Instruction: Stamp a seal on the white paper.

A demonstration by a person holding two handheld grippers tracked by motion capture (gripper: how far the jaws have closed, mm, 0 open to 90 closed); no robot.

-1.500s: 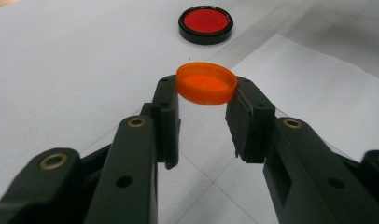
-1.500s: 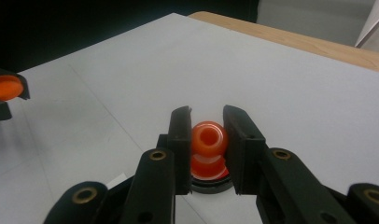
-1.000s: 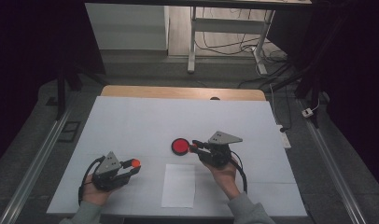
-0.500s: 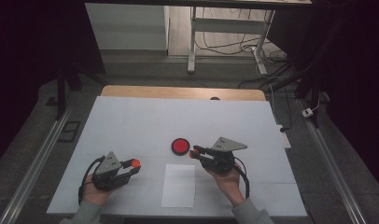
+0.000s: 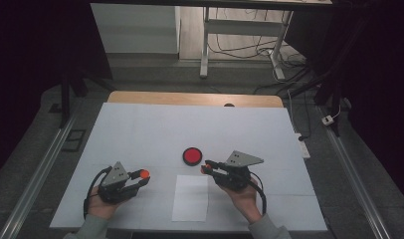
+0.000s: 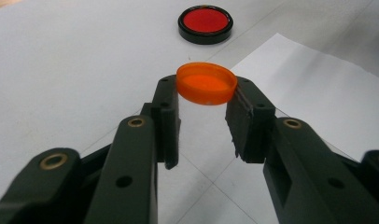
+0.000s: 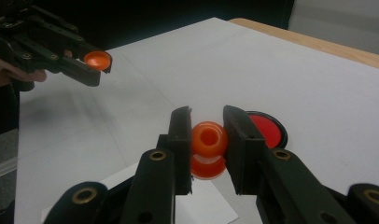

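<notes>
- Left gripper (image 5: 142,178): clamped on orange cap (image 6: 207,83), same spot as a second ago, left of white paper (image 5: 190,197).
- Right gripper (image 5: 208,169): clamped on orange bottle (image 7: 209,140); has drawn back from red disc (image 5: 192,156) toward paper's top edge.

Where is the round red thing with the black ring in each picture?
High view: the red disc lies mid-table, just beyond the white paper.
Left gripper view: red disc at top centre, paper to the right.
Right gripper view: red disc peeks out behind the right jaw.
Shared landmark: the white paper.
</notes>
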